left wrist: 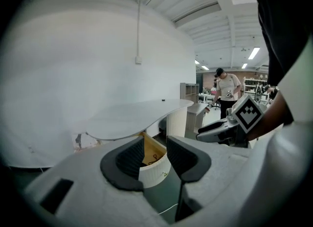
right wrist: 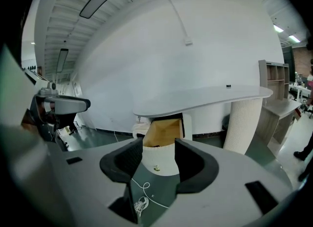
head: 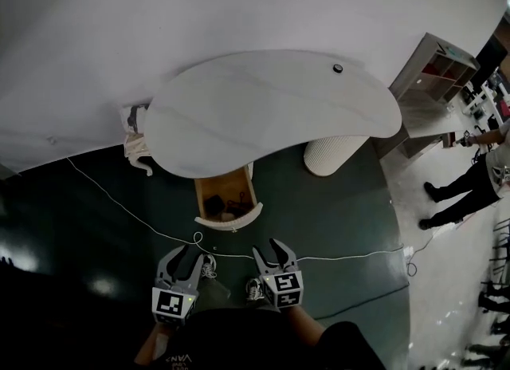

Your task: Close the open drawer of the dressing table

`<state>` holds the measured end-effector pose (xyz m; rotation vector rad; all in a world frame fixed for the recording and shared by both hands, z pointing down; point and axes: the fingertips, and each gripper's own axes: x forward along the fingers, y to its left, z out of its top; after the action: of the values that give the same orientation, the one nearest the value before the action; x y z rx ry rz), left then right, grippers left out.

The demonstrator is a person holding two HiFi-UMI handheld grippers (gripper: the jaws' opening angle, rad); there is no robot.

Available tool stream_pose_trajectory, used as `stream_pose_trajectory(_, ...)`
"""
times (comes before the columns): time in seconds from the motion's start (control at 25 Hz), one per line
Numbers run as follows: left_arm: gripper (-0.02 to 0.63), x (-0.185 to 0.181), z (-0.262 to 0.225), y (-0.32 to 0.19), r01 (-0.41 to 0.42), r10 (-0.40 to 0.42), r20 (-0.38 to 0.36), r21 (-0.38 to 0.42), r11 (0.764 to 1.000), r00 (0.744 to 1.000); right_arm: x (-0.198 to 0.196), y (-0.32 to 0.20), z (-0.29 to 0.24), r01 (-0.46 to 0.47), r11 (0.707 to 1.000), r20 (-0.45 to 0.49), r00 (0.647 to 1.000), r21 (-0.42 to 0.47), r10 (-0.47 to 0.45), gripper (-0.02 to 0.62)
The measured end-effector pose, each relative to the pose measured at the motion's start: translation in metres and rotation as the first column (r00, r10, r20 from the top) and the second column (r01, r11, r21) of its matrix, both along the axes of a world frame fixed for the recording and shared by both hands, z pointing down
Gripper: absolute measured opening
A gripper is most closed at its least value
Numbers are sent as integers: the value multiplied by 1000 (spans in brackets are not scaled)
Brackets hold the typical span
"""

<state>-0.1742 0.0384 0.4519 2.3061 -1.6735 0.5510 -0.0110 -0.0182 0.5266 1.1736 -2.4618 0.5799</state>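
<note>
Both tools are held low in front of the person, side by side and apart from each other. The left gripper has its jaws spread wide with nothing clamped. In the left gripper view only the drawer shows through the gap, well beyond the tips. The right gripper is equally wide and empty, and its own view frames the same drawer front between the dark pads without touching it.

Just below the tools in the head view are the person's two shoes. A thin white cable trails across the dark green floor between the shoes and the furniture.

Farther off stands the open drawer – pulled out toward the person from under the near edge of the dressing table. It has a curved white ribbed front with a small knob, a wooden interior, and some dark items lying inside that cannot be made out.

The table's pale, kidney-shaped top carries one small dark object near its far right end. A white ribbed pedestal supports the top to the right of the drawer.

Beyond is a plain white wall. At the far right stand an open shelf unit and a person – well away from the table.
</note>
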Motion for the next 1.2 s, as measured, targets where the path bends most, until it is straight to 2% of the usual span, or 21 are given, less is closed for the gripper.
stream_pose_trajectory(0.24, 137, -10, 13, -14, -87, 89, 21, -65, 994, 996, -18, -10, 37, -40, 998, -30, 999, -41, 39, 206)
stream_pose_trajectory(0.52, 137, -25, 29, -25, -151, 158, 53, -117, 982, 986, -43, -23, 75, -64, 995, -50, 997, -77, 60, 206)
stream_pose_trajectory(0.72, 137, -26, 39, -30, -218, 232, 70, -161, 963, 970, -50, -36, 101, -97, 992, -71, 993, -80, 91, 206)
stream_pose_trajectory(1.2, 137, -24, 64, -44, -354, 385, 104, -236, 905, 917, -60, -55, 138, -96, 994, -74, 993, -53, 92, 244)
